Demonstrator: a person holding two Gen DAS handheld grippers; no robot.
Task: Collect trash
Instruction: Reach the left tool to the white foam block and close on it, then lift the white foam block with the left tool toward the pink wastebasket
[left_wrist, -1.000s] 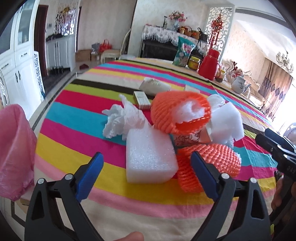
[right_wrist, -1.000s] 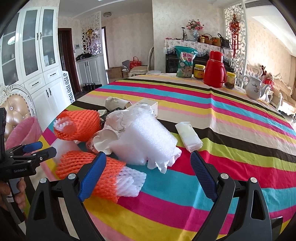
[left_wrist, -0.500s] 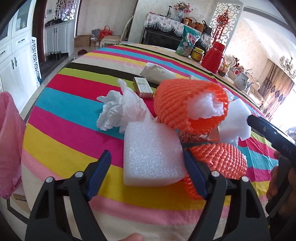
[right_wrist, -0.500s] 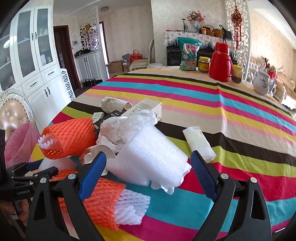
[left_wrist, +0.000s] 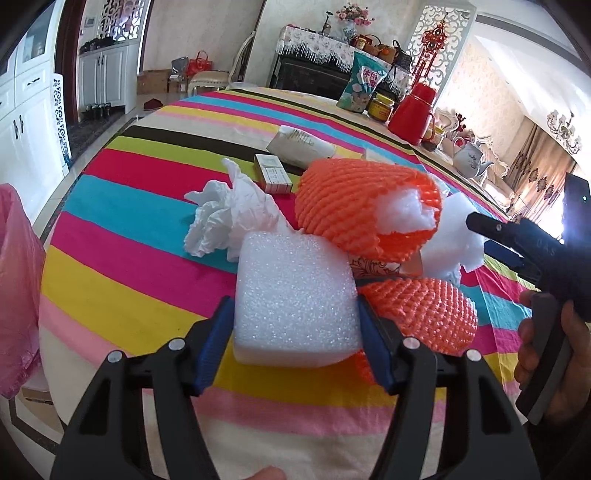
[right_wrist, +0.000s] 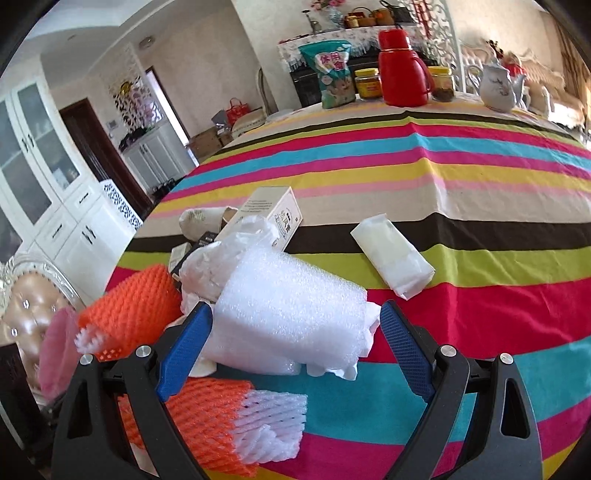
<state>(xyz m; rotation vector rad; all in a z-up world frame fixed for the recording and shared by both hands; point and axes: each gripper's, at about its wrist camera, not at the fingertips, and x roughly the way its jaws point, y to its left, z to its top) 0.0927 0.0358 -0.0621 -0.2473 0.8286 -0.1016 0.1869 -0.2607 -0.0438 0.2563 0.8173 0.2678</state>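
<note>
Trash crowds the near end of the striped tablecloth: a white foam block, two orange foam nets, crumpled paper and small boxes press together, leaving no gap between them. Beyond a lone white packet, the cloth lies open up to the red jug and jars at the far edge. A pink bag hangs off the left side, seemingly clear of the table.

- Striped tablecloth: matt woven cloth.
- White foam block: grainy, soft-looking.
- Orange fruit sleeves: netted foam.
- Red flask: glossy plastic.

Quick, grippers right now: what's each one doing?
Left gripper: jaws just closing, pads pressing both sides of the white foam block.
Right gripper: open, straddling the foam wrap roll, not gripping.
</note>
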